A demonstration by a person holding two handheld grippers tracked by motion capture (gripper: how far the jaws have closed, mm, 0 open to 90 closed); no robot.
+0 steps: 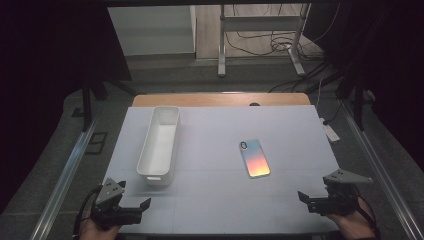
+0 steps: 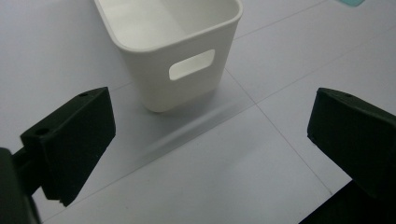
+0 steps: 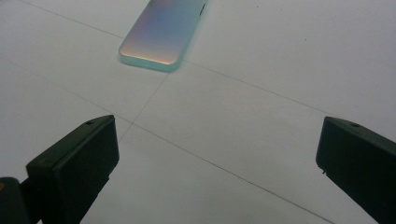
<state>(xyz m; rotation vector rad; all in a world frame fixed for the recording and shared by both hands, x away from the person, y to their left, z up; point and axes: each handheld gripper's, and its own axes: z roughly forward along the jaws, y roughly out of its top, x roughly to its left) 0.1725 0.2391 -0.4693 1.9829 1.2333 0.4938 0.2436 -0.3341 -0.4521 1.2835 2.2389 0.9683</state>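
Lying flat mid-worktop [image 1: 210,200], right of the white plastic bin [image 1: 159,145]: slim iridescent phone case [image 1: 254,158]. Likely light, slick, stiff; pinch across long edges. Left gripper [image 1: 135,210] and right gripper [image 1: 312,200] both released, empty.

A lab recording station is suggested by the white-topped table [image 1: 220,200], enclosed by dark curtains [image 1: 50,75], with loose cables [image 1: 280,45] and a metal stand [image 1: 260,30] behind it.
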